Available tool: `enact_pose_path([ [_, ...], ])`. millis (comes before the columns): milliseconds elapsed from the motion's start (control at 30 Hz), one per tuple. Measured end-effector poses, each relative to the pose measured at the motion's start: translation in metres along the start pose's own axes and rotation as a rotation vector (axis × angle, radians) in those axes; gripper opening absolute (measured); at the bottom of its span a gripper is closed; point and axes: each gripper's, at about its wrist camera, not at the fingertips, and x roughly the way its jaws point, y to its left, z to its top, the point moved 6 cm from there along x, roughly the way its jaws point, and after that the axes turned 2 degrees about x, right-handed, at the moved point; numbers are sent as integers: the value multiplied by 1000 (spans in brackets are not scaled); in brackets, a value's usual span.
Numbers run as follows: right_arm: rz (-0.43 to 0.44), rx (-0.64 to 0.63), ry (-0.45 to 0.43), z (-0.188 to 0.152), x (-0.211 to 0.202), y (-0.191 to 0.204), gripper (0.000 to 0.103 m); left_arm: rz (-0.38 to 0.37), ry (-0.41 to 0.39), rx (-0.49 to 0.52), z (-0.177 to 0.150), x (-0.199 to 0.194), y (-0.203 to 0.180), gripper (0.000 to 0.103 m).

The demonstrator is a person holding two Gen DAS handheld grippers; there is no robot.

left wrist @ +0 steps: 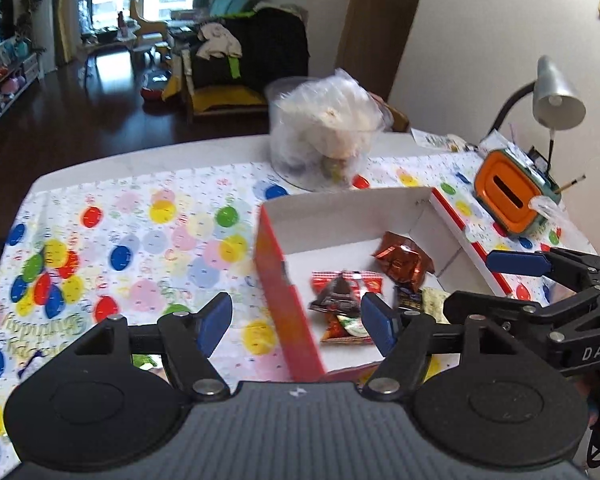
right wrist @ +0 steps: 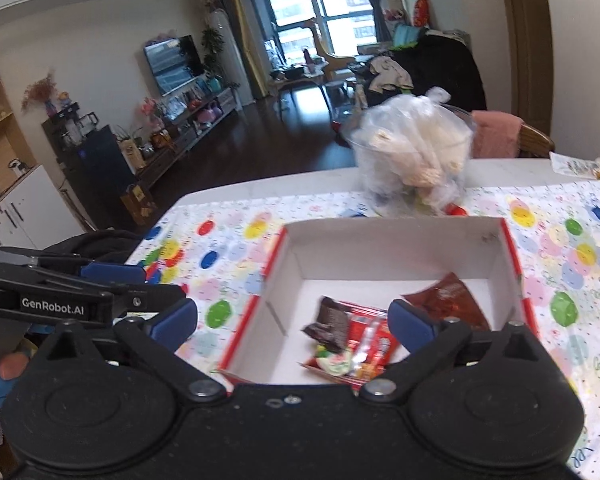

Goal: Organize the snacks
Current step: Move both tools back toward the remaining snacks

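A red-and-white cardboard box (left wrist: 340, 216) (right wrist: 396, 248) lies open on the balloon-print tablecloth (left wrist: 140, 240). Inside it are several wrapped snacks: a brown-red foil packet (left wrist: 404, 260) (right wrist: 452, 300), a dark wrapper (left wrist: 336, 298) (right wrist: 330, 322), a red packet (right wrist: 370, 336) and a green-and-white candy (right wrist: 334, 362). My left gripper (left wrist: 298, 320) hovers open above the box's near left wall, with nothing held. My right gripper (right wrist: 293, 324) hangs wide open over the box's near end, above the snacks and clear of them. Each gripper also shows in the other's view: the right gripper (left wrist: 500, 284), the left gripper (right wrist: 140, 280).
Beyond the box stands a clear tub (left wrist: 324, 132) (right wrist: 414, 156) stuffed with a plastic bag of pale snacks. An orange container (left wrist: 508, 196) and a desk lamp (left wrist: 556, 96) sit at the table's right. A chair with a pink cloth (right wrist: 496, 134) stands behind the table.
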Motion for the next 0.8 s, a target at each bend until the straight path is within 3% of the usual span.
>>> enact_pose_path([
  [267,18,-45,6,-10,14,53,103,25,-43,-13,-21,-34,44,80],
  [600,54,-78,59,-30,42,112,103,72,-53,-86,-49,-66,124,81],
  [800,88,-122,121,-51,63,153,103,122,-18,-139,-77,-72,183,81],
])
